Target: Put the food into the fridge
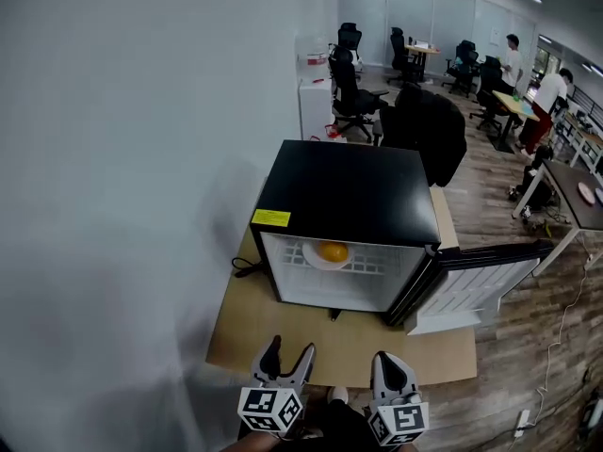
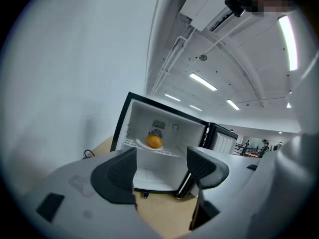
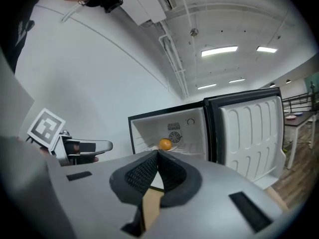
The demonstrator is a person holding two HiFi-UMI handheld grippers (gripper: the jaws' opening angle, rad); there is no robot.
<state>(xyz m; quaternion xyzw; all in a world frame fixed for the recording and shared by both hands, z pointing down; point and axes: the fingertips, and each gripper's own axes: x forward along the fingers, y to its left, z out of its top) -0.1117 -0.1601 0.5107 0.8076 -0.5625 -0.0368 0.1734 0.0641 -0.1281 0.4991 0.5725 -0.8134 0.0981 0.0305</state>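
Left gripper: jaws spread, nothing between them. Right gripper: jaws pressed together, nothing held. Both are held low at the near edge of the wooden counter, apart from the fridge. Fridge door stands open to the right. The orange sits on a white plate on the fridge's upper shelf.

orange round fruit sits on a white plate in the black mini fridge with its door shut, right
No, the white-lined door is open, per the head view. The orange round fruit is on the white plate in the black mini fridge.
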